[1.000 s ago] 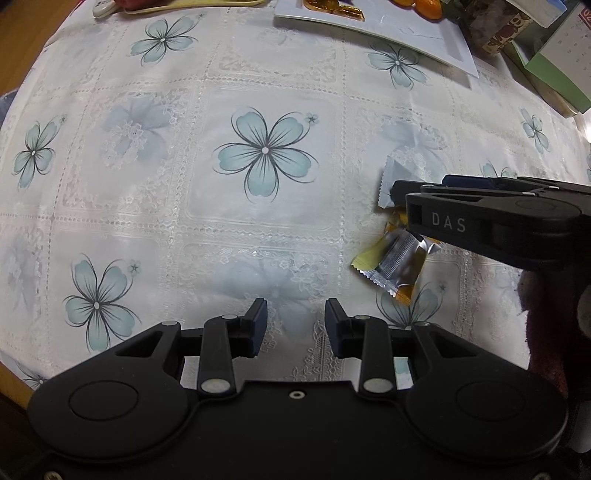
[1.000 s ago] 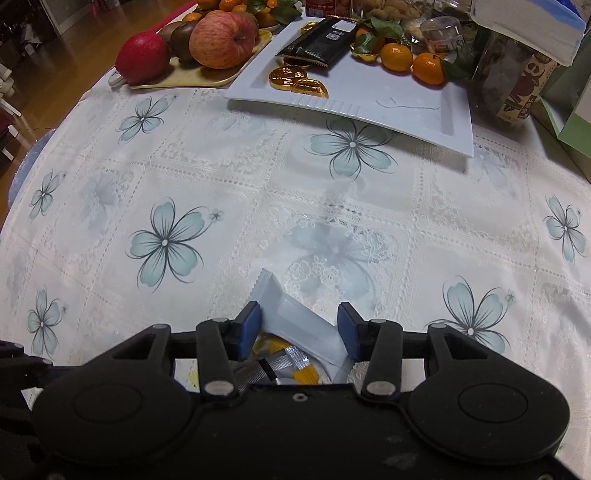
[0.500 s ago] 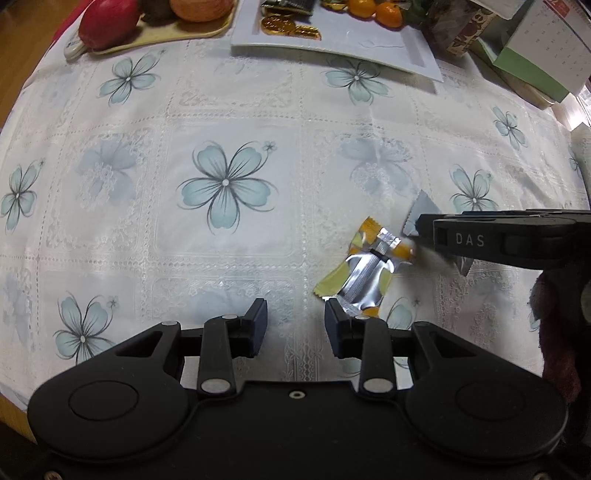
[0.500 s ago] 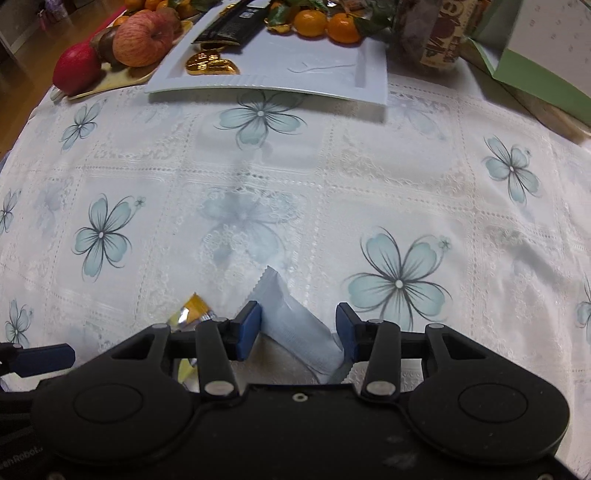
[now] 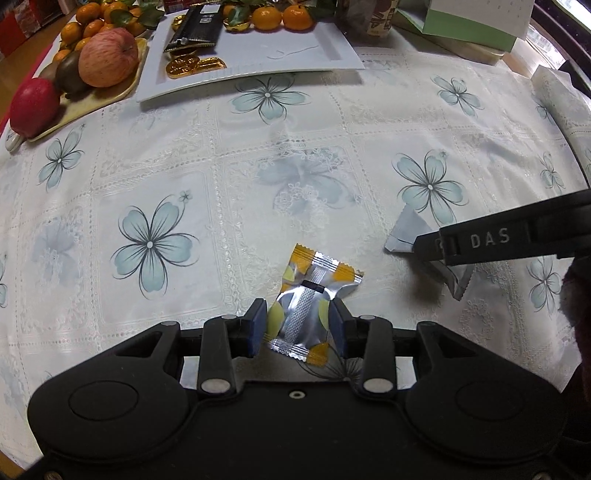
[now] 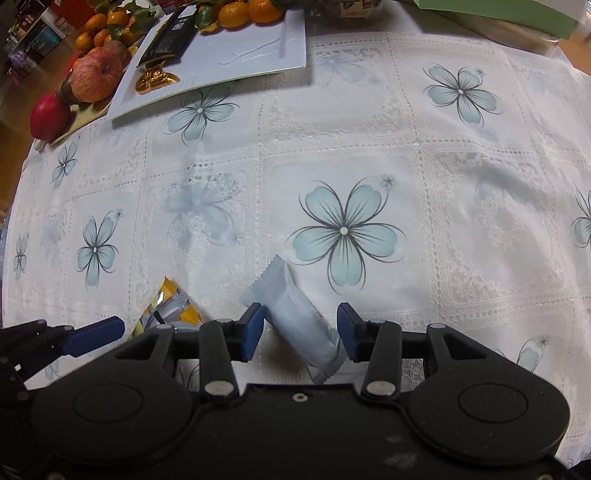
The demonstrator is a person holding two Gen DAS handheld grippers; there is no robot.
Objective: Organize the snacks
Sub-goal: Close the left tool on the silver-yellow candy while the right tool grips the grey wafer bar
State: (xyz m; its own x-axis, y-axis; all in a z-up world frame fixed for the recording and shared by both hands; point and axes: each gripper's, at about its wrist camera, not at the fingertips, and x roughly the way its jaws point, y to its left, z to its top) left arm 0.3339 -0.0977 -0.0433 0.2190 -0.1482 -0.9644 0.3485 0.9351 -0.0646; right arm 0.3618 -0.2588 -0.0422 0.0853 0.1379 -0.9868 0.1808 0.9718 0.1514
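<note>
Jaws apart: left gripper (image 5: 297, 325) just widened round yellow-silver candy (image 5: 308, 306); right gripper (image 6: 301, 328) straddles white snack bar (image 6: 299, 317), no squeeze.

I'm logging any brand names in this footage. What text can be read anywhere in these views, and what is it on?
"DAS": raised letters on the side of the right gripper, seen from the left wrist view.
Black snack packet on the white tray: print too small to read.
Brown box behind the tray: letters cut off and blurred, not readable.
Yellow-and-silver candy wrapper and white wrapper: no legible text.
</note>
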